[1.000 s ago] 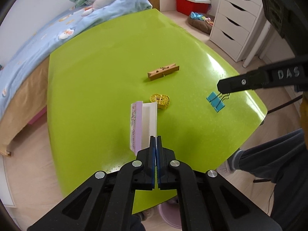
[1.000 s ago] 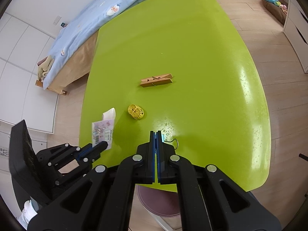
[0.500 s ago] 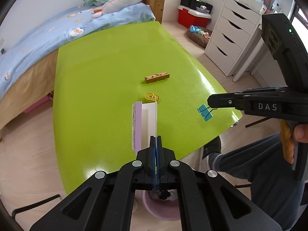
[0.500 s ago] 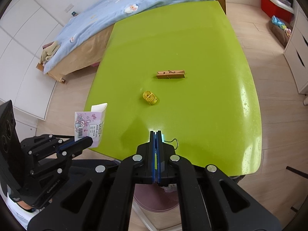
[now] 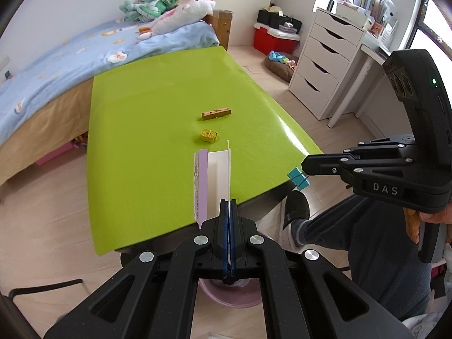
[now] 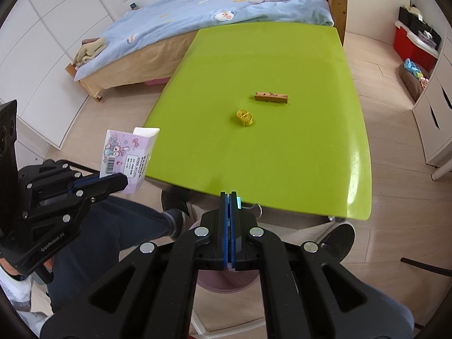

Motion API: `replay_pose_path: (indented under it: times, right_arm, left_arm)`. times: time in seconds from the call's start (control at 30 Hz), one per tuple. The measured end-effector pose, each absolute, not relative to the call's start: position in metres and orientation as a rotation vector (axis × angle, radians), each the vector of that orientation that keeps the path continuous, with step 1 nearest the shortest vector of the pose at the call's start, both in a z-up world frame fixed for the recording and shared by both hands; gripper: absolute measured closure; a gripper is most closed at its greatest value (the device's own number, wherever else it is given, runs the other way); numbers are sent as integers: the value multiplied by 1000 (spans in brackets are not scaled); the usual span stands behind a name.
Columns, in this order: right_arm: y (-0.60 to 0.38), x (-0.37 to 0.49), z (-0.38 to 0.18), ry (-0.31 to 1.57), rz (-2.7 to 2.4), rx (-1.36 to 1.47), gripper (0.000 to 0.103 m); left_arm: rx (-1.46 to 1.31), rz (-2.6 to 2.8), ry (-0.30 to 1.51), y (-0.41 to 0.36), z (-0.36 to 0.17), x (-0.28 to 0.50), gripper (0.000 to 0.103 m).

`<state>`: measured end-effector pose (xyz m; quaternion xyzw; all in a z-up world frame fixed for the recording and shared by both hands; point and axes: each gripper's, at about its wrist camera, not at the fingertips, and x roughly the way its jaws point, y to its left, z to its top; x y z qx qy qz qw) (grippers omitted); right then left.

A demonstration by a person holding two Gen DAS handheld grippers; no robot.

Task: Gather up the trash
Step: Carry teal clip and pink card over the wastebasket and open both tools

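Note:
My left gripper (image 5: 228,202) is shut on a small purple and white carton (image 5: 212,180), held above the near edge of the green table (image 5: 141,130); the carton also shows in the right wrist view (image 6: 127,158). My right gripper (image 6: 230,195) is shut on a blue binder clip (image 5: 298,178), off the table's near right corner. A wooden clothespin (image 5: 216,113) and a yellow coil (image 5: 209,136) lie on the table. A pink bin (image 5: 228,293) stands on the floor below both grippers.
A bed (image 5: 70,65) with plush toys lies beyond the table at the left. A white drawer unit (image 5: 325,65) and a red box (image 5: 274,39) stand at the right. The person's legs and shoes (image 5: 296,212) are beside the bin.
Both grippers have lifted and pulled back from the table toward its near edge, the left with the carton, the right with the binder clip. The pink bin now shows below them.

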<state>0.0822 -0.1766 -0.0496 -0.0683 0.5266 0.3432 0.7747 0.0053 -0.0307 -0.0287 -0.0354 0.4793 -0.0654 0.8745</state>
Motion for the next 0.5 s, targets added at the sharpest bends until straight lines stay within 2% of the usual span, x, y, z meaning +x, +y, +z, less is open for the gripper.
replay_pose_path:
  times: [0.5]
  right_arm:
    - [-187,23,-68,1201,837,-142,102]
  left_arm:
    - [-148,-155,1031,-31,-42,-41,102]
